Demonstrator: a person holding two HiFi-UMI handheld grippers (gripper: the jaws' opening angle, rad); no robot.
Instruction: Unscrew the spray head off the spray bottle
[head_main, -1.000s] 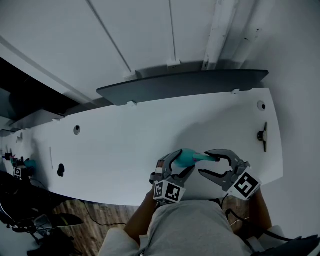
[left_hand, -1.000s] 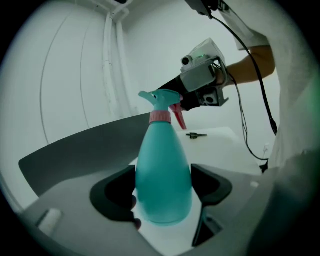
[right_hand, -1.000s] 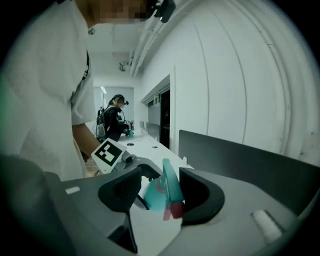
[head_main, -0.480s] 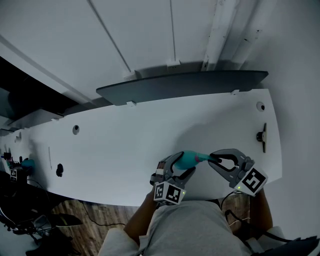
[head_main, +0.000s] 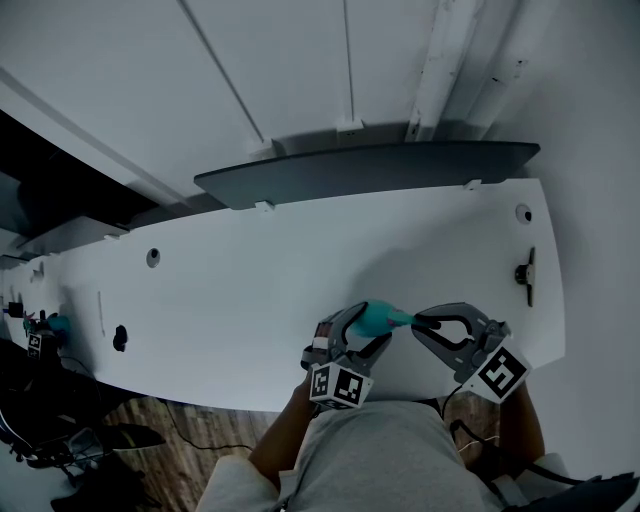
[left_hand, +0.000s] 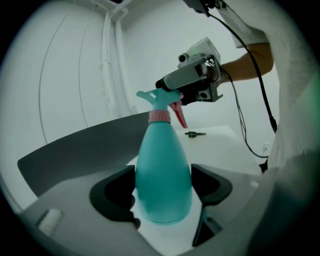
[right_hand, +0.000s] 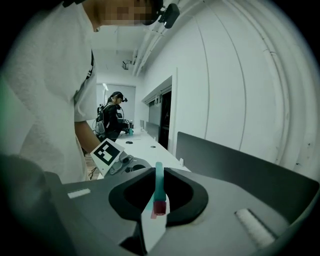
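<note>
My left gripper has its jaws clamped wide on the body of the teal spray bottle, pads pressing on both sides. The bottle is over the table close to the near edge, toward the right end, and I can't tell whether it touches the table. My right gripper comes in from the right. Its jaws have just been closing and now pinch the spray head. The pink collar is seated at the bottle's neck, so the head is still on.
</note>
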